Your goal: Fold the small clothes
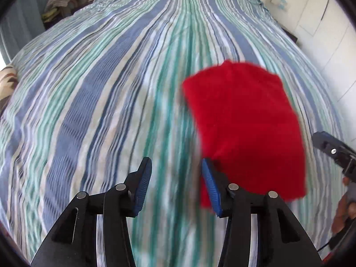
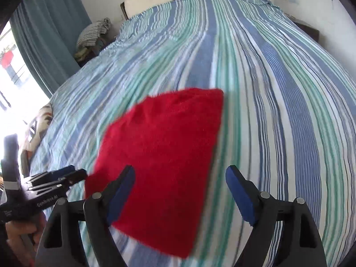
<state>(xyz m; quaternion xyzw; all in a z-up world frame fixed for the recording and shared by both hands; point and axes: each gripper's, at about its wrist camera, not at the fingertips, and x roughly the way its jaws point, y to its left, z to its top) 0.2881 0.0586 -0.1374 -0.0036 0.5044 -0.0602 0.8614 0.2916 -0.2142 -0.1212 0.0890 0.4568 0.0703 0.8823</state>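
Note:
A red folded cloth (image 1: 244,129) lies flat on the striped bedsheet (image 1: 111,89); it also shows in the right wrist view (image 2: 164,155). My left gripper (image 1: 176,178) is open and empty, hovering by the cloth's near left corner, its right finger (image 1: 211,187) at the cloth's edge. My right gripper (image 2: 180,191) is open and empty over the cloth's near right part. The right gripper (image 1: 333,153) shows at the right edge of the left wrist view, and the left gripper (image 2: 64,175) at the left of the right wrist view.
The bed (image 2: 278,89) fills both views. A pile of clothes (image 2: 95,33) sits beside the bed at the far left, next to a blue curtain (image 2: 44,33). A patterned cushion (image 1: 6,80) lies at the left edge. White cupboards (image 1: 322,33) stand on the right.

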